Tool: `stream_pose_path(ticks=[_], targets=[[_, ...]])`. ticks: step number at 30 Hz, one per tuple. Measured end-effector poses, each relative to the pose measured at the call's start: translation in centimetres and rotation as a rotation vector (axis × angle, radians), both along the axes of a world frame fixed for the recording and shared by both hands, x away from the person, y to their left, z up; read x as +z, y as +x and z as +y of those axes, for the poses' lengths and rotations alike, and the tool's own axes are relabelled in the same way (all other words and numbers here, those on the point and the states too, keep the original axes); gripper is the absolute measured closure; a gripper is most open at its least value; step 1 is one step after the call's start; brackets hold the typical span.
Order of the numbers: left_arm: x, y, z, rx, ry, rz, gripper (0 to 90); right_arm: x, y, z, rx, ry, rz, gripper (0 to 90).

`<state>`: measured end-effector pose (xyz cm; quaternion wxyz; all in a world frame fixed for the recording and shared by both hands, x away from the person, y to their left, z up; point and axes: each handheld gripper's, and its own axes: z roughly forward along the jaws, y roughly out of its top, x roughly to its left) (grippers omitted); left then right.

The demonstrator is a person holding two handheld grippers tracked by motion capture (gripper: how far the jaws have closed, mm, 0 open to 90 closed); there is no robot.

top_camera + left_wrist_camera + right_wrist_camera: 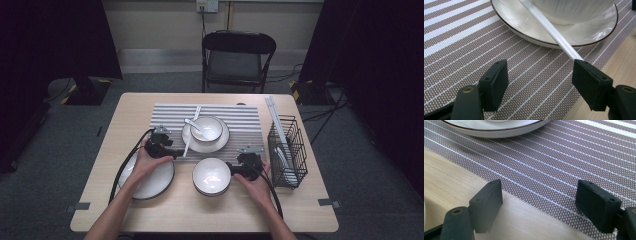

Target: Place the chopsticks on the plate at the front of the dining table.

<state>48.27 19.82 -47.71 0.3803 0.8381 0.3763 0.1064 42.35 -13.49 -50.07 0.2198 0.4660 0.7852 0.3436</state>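
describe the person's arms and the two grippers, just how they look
Both forearms are bare, no sleeves in view. The left gripper and right gripper are black, each topped by a grey three-cornered plate and trailing a black cable. Up close the jaws are flat black blocks with small screw holes, on arms with a brass-coloured pivot.

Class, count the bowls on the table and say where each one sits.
2. One bowl sits on a plate on the striped mat; the other bowl sits on bare wood nearer the person.
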Motion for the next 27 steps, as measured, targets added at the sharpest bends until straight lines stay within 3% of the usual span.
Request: stream_pose_path(ticks=[4, 8, 10, 14, 27], targets=[[0.1, 0.0, -0.01, -0.014, 0.015, -0.008, 29.0, 0.0, 0.0, 0.0, 0.0, 0.0, 0.0, 20.9], [0.05, 0.19, 0.29, -0.004, -0.015, 0.007, 29.8, 0.0, 0.0, 0.0, 0.0, 0.0, 0.0, 21.0], [0.01, 0.19, 0.25, 0.022, -0.005, 0.006, 29.9, 0.0, 0.0, 0.0, 0.0, 0.0, 0.0, 21.0], [-0.2, 0.17, -0.03, 0.008, 0.021, 0.003, 30.0, 0.0, 0.0, 0.0, 0.0, 0.0, 0.0, 20.9], [-0.19, 0.02, -0.49, 0.004, 0.018, -0.002, 29.8, 0.0, 0.0, 0.0, 0.0, 0.0, 0.0, 21.0]])
